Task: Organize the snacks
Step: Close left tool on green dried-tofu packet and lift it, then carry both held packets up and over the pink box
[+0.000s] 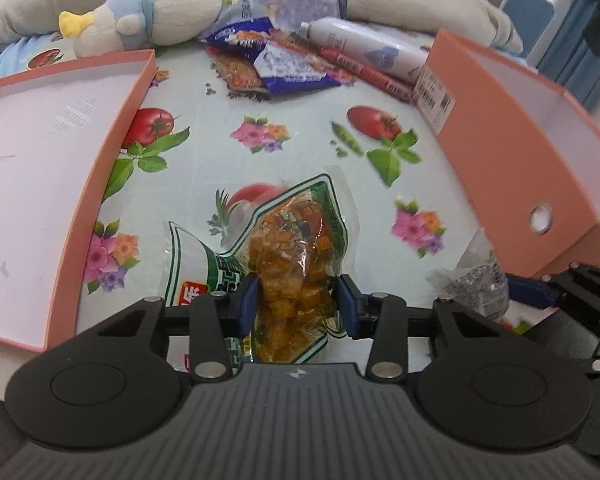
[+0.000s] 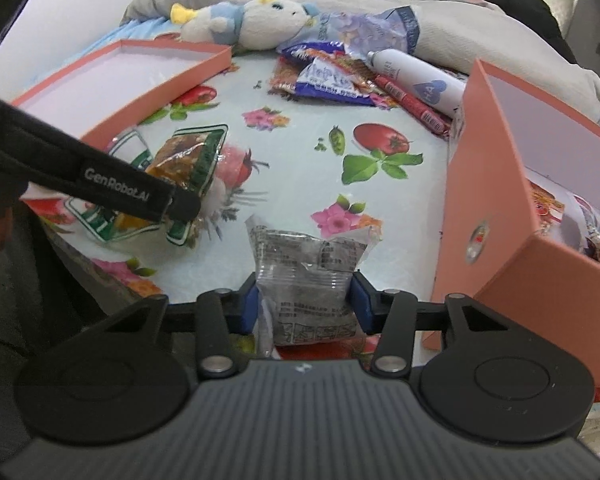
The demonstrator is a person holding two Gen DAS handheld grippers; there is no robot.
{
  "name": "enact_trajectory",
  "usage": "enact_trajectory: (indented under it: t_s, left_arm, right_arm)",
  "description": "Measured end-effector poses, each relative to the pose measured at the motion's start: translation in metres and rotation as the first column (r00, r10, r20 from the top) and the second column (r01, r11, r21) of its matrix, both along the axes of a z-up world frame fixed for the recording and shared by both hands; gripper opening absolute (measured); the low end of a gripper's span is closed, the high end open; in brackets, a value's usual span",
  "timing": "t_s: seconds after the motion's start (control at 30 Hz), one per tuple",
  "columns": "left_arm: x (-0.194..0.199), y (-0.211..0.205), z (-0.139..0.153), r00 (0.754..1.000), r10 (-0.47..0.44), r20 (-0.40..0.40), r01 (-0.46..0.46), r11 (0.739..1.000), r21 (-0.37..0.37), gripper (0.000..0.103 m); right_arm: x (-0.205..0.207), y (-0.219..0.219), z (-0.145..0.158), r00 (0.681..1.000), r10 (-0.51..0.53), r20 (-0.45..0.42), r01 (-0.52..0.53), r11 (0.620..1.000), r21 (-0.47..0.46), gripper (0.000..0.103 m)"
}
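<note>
My left claw pinches a green-edged packet of orange-brown bits between its blue pads, jaws about half closed on it, over the flowered cloth. My right claw squeezes a grey packet the same way. The shallow pink lid at left holds nothing. The deeper pink box at right has printed wrappers inside. More snacks, a white bottle and a plush toy lie at the far edge.
</note>
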State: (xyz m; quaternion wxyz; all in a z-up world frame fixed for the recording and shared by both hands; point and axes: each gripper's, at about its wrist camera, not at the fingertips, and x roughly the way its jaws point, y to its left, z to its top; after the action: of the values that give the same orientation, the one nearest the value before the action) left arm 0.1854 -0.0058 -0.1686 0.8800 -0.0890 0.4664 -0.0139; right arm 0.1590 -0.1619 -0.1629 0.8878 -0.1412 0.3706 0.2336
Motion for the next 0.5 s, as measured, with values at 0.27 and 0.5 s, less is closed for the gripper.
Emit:
enact_trajectory:
  t_s: [0.27, 0.5]
  left_arm:
    - [-0.006, -0.001, 0.05, 0.996, 0.051, 0.07, -0.047, 0.997, -0.055, 0.047]
    - [-0.004, -0.014, 0.101, 0.987, 0.072, 0.141, -0.058, 0.993, -0.099, 0.047]
  right_arm:
    - [-0.003, -0.012, 0.046, 0.999, -0.022, 0.031, 0.021, 0.998, 0.06, 0.049]
    - [0.006, -0.035, 0.096, 0.994, -0.076, 0.079, 0.064, 0.988, 0.142, 0.049]
